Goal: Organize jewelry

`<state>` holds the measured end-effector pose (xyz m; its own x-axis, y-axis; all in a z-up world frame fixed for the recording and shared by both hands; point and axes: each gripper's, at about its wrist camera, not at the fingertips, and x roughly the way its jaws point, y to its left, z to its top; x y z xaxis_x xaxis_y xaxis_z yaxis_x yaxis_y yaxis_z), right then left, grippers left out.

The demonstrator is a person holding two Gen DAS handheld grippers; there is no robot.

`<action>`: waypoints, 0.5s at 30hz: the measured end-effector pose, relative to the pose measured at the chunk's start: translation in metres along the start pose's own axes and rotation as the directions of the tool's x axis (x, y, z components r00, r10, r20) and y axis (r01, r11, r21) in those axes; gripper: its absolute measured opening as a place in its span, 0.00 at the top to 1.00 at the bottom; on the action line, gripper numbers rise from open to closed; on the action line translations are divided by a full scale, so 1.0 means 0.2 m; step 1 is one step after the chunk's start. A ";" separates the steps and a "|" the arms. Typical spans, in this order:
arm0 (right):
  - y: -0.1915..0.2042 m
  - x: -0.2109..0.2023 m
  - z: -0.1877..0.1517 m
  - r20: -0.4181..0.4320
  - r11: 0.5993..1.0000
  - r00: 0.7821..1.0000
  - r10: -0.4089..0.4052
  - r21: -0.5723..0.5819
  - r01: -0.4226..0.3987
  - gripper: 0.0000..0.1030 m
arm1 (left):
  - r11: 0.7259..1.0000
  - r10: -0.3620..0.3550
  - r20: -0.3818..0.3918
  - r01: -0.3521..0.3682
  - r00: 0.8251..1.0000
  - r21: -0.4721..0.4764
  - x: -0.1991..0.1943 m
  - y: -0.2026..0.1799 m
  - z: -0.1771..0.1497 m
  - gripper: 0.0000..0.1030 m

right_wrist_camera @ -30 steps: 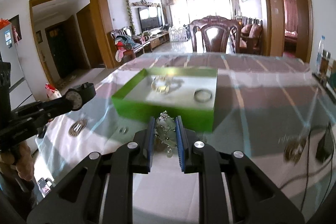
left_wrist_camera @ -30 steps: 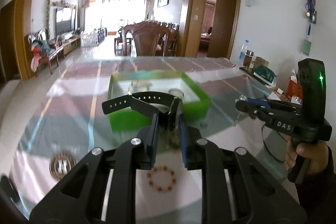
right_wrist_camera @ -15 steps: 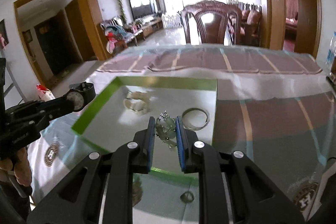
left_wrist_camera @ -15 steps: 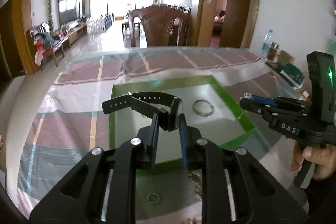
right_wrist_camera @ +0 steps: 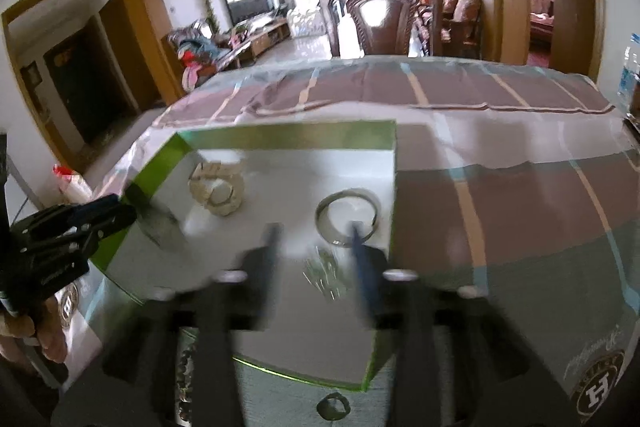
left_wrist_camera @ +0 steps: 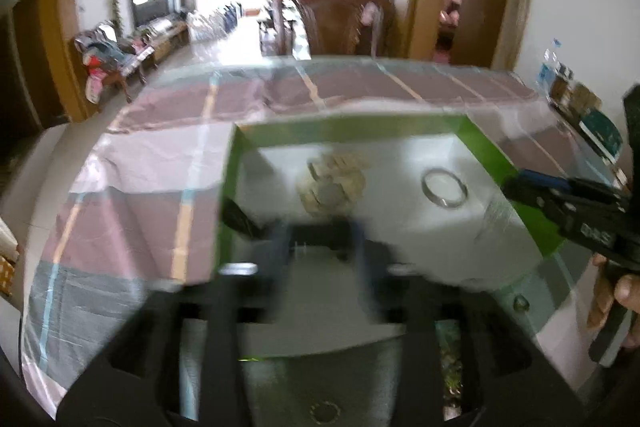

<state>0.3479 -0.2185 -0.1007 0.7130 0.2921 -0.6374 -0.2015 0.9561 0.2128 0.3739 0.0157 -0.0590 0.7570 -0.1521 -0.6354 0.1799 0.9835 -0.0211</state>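
Observation:
A green box point(left_wrist_camera: 494, 151) with a white floor lies on the table, also in the right wrist view point(right_wrist_camera: 160, 163). It holds a beige bracelet point(left_wrist_camera: 332, 183) point(right_wrist_camera: 218, 189) and a silver ring point(left_wrist_camera: 444, 187) point(right_wrist_camera: 347, 217). My left gripper point(left_wrist_camera: 320, 243) is open over the box; the black watch point(left_wrist_camera: 240, 221) lies blurred between and left of its fingers. My right gripper point(right_wrist_camera: 314, 247) is open over the box, and a sparkly silver-green ornament point(right_wrist_camera: 322, 273) lies blurred on the floor between its fingers.
The table has a striped cloth under glass point(right_wrist_camera: 500, 195). A small ring point(right_wrist_camera: 333, 406) lies on the table in front of the box. Another small ring point(left_wrist_camera: 520, 303) lies by the box's right corner. A wooden chair point(right_wrist_camera: 380, 19) stands beyond the far edge.
Both grippers opened over the box. The watch left the left fingers and the ornament left the right fingers; both now sit low in the box. Both views are motion-blurred.

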 end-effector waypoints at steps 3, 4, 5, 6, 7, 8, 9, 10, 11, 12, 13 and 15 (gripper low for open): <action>-0.01 -0.21 0.00 0.126 1.000 0.992 0.001 0.027 -0.004 0.31 | 0.999 0.036 0.133 -0.035 0.990 -0.006 -0.17 0.01 0.00 0.15; -0.01 -0.27 0.00 0.147 0.999 0.989 0.010 0.030 -0.014 0.30 | 0.999 0.034 0.162 -0.034 0.986 -0.002 -0.25 0.01 0.00 0.15; -0.01 -0.35 -0.01 0.176 0.999 0.984 0.021 0.035 -0.027 0.27 | 0.999 0.039 0.205 -0.039 0.978 -0.005 -0.36 0.01 -0.01 0.14; -0.01 -0.47 -0.03 0.222 0.998 0.975 0.034 0.037 -0.043 0.26 | 0.999 0.042 0.237 -0.041 0.971 -0.011 -0.43 0.02 -0.02 0.13; 0.00 -0.57 -0.05 0.257 0.998 0.966 0.040 0.036 -0.051 0.22 | 0.999 0.043 0.292 -0.037 0.956 -0.028 -0.56 0.02 -0.05 0.08; 0.01 -0.70 -0.09 0.309 0.998 0.950 0.038 0.032 -0.050 0.16 | 0.998 0.046 0.330 -0.032 0.943 -0.048 -0.66 0.03 -0.09 0.05; 0.03 -0.81 -0.14 0.347 0.999 0.937 0.033 0.027 -0.045 0.13 | 0.997 0.046 0.361 -0.023 0.932 -0.068 -0.77 0.04 -0.15 0.04; 0.04 -0.87 -0.17 0.367 0.999 0.930 0.029 0.024 -0.040 0.08 | 0.997 0.043 0.377 -0.014 0.925 -0.079 -0.85 0.04 -0.20 0.04; 0.05 -0.95 -0.22 0.387 0.999 0.921 0.030 0.017 -0.040 0.07 | 0.996 0.043 0.389 -0.009 0.920 -0.089 -0.91 0.04 -0.25 0.04; 0.08 -1.03 -0.29 0.399 0.999 0.916 0.034 0.003 -0.038 0.07 | 0.994 0.052 0.400 -0.009 0.915 -0.107 -0.99 0.04 -0.33 0.04; 0.10 -1.07 -0.34 0.399 1.000 0.917 0.030 -0.007 -0.029 0.07 | 0.993 0.061 0.404 -0.013 0.913 -0.119 -1.04 0.04 -0.38 0.04; 0.14 -1.13 -0.46 0.384 1.000 0.923 0.018 -0.025 -0.009 0.07 | 0.991 0.078 0.399 -0.026 0.914 -0.134 -1.11 0.02 -0.52 0.04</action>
<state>0.1196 -0.2548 -0.0183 0.9126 0.2780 -0.2999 -0.2250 0.9537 0.1996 0.1420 0.0644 0.0011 0.9563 -0.1019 -0.2742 0.0747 0.9914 -0.1079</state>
